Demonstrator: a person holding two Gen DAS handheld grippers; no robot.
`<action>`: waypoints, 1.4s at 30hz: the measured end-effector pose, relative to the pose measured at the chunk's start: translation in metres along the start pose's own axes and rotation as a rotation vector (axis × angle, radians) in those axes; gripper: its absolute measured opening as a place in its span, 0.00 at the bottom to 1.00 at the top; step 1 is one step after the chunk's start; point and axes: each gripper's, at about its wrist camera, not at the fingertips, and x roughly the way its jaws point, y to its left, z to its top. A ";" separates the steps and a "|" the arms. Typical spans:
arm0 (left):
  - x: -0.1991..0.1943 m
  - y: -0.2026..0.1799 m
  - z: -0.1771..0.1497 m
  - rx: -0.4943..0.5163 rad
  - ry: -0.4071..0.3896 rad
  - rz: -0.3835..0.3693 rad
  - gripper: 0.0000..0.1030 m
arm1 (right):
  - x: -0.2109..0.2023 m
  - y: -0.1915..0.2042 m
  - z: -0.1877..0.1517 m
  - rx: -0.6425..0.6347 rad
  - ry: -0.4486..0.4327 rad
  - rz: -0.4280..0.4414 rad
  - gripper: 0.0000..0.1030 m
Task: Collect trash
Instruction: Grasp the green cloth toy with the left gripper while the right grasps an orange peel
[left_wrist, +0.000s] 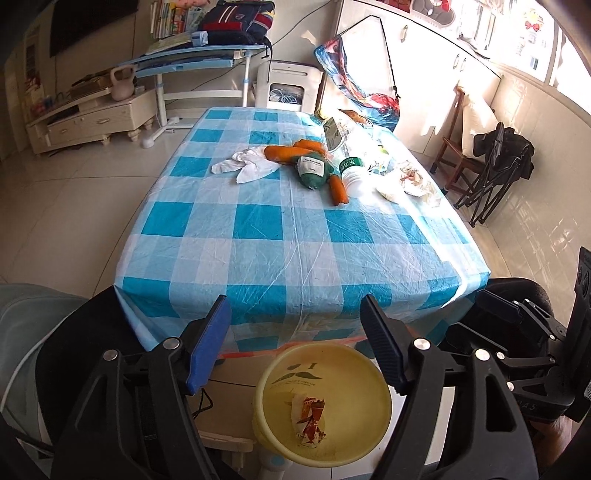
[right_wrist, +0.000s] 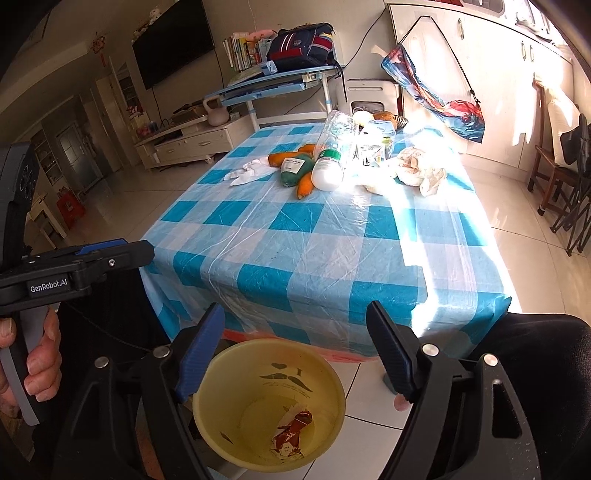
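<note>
— Sunlit tiled floor all round, and what's on the bench (left_wrist: 295, 236)?

— Blue-and-white checked cloth. At its far end lie a white cloth (left_wrist: 245, 166), orange and green plush carrots (left_wrist: 314, 168), a white bottle (right_wrist: 327, 171) on its side, and crumpled paper (right_wrist: 419, 170) near the far right edge.

— And the trash bin?

— Yellow bin (left_wrist: 373, 373) stands on the floor just below the bench's near edge. One crumpled red-and-white wrapper (right_wrist: 291, 434) lies at its bottom.

— The tongs?

— Left tongs (left_wrist: 295, 350) and right tongs (right_wrist: 297, 354) both hang above the bin, spread wide, grasping nothing.
</note>
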 end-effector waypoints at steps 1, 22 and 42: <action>0.003 0.000 0.005 -0.003 -0.005 0.002 0.67 | 0.002 -0.001 0.002 -0.003 -0.001 0.000 0.74; 0.070 -0.003 0.072 -0.031 -0.013 0.009 0.67 | 0.048 -0.006 0.046 -0.008 0.003 0.026 0.74; 0.136 0.009 0.114 -0.066 0.019 0.000 0.68 | 0.133 -0.021 0.089 0.114 0.053 0.018 0.57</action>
